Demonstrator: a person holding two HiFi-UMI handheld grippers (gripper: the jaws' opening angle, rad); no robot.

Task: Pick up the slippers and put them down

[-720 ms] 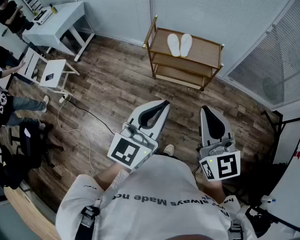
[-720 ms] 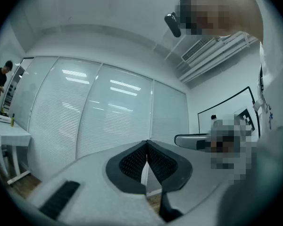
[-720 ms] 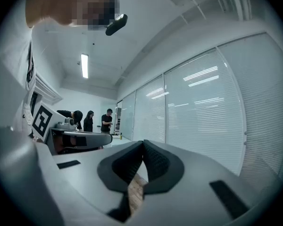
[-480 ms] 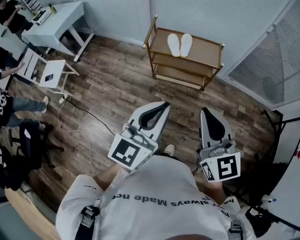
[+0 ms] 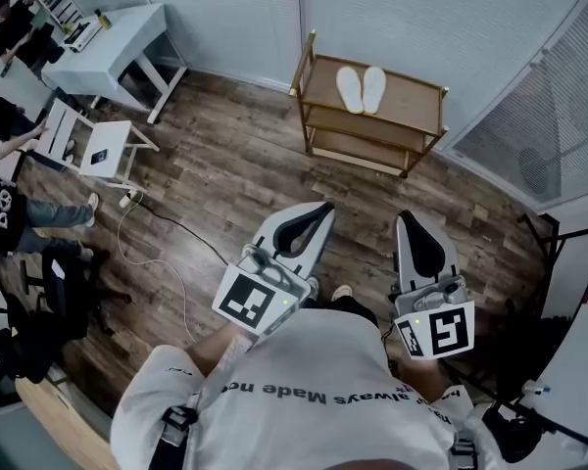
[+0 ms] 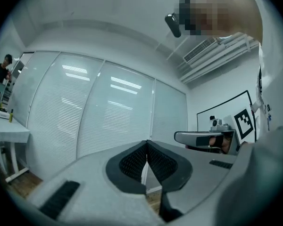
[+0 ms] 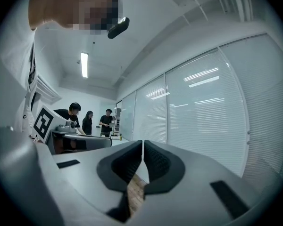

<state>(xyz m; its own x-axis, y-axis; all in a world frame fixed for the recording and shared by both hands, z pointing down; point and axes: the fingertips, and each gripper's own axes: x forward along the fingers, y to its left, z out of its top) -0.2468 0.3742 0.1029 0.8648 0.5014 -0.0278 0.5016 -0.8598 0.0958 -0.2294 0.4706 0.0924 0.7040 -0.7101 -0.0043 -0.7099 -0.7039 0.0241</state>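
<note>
White slippers (image 5: pixel 361 89), one pair, lie side by side on the top board of a wooden shelf rack (image 5: pixel 416 116), upper centre of the head view. The rack stands against the wall of closed blinds (image 5: pixel 412 18). The pair is well apart from both grippers; neither touches it.

Noted for the left gripper (image 5: pixel 322 207): lower centre of the head view, held level over the wood plank floor (image 5: pixel 225 164), nose pointing up-frame toward the rack. In its own view the dark ribbed pads (image 6: pixel 132 161) meet at the tip, clenched, with nothing between them. Beyond them are only blinds and a strip of floor.

Noted for the right gripper (image 5: pixel 404 219): just right of the left one and apart from it, also level. Its own view shows its jaws pressed together at the tip, closed on nothing. Floor planks show in the gap lower down.

Surroundings: a white table (image 5: pixel 127 27) is in the upper left corner of the head view, with a white folding stand (image 5: pixel 98 145) below it. A dark cable (image 5: pixel 167 253) trails across the floor at mid-left. Three people (image 7: pixel 87 121) stand at mid-left of the right gripper view, far off.
</note>
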